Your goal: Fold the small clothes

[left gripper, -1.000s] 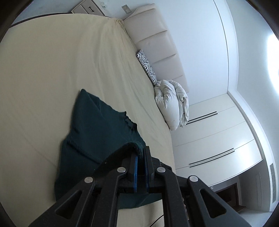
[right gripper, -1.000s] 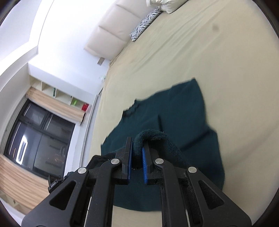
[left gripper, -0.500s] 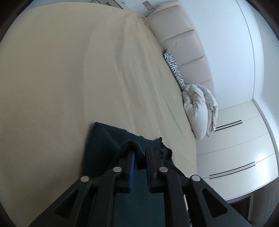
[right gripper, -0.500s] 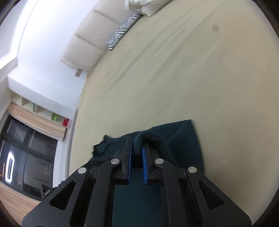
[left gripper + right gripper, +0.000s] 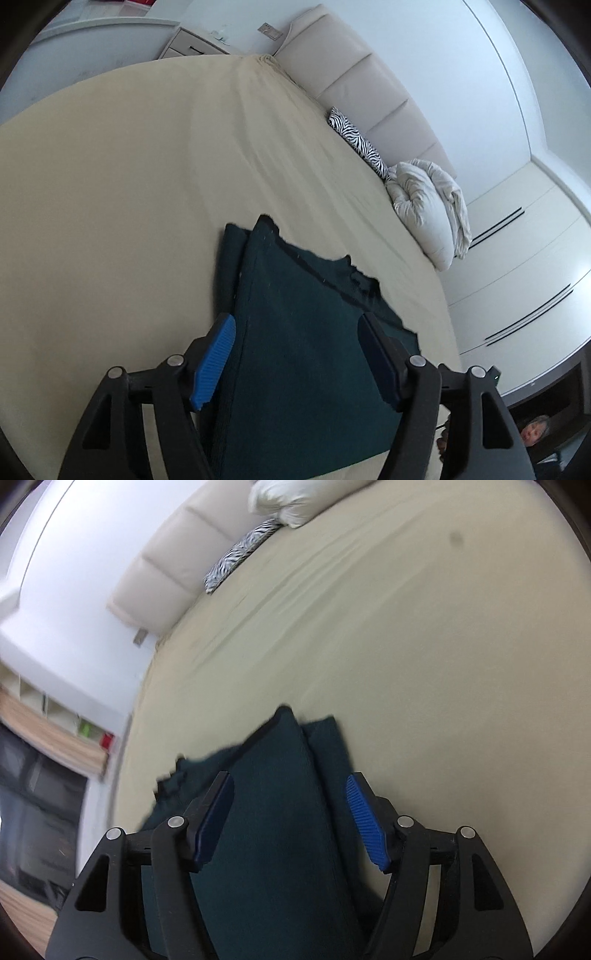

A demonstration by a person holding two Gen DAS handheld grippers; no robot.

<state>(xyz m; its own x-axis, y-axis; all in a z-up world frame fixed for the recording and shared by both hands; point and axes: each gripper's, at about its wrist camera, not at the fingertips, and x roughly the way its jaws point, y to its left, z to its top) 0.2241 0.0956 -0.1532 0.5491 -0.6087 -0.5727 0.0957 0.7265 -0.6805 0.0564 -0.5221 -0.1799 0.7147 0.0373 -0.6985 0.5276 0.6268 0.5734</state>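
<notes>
A dark teal knit garment (image 5: 303, 332) lies folded over on the cream bed sheet (image 5: 110, 184), its upper layer covering a lower layer that sticks out at the far edge. My left gripper (image 5: 297, 354) is open and empty just above it, one finger on each side. The garment also shows in the right wrist view (image 5: 269, 812). My right gripper (image 5: 290, 819) is open and empty over it as well, blue pads spread wide.
A zebra-print cushion (image 5: 356, 142) and a white bundled duvet (image 5: 428, 206) lie against the padded headboard (image 5: 354, 77). White wardrobes (image 5: 524, 266) stand beyond the bed. A nightstand (image 5: 192, 46) stands at the far corner. A window (image 5: 33, 805) is left of the bed.
Both grippers were shut on the garment's edge and carried it over the rest. Now both have opened and let go, and the garment lies folded flat.
</notes>
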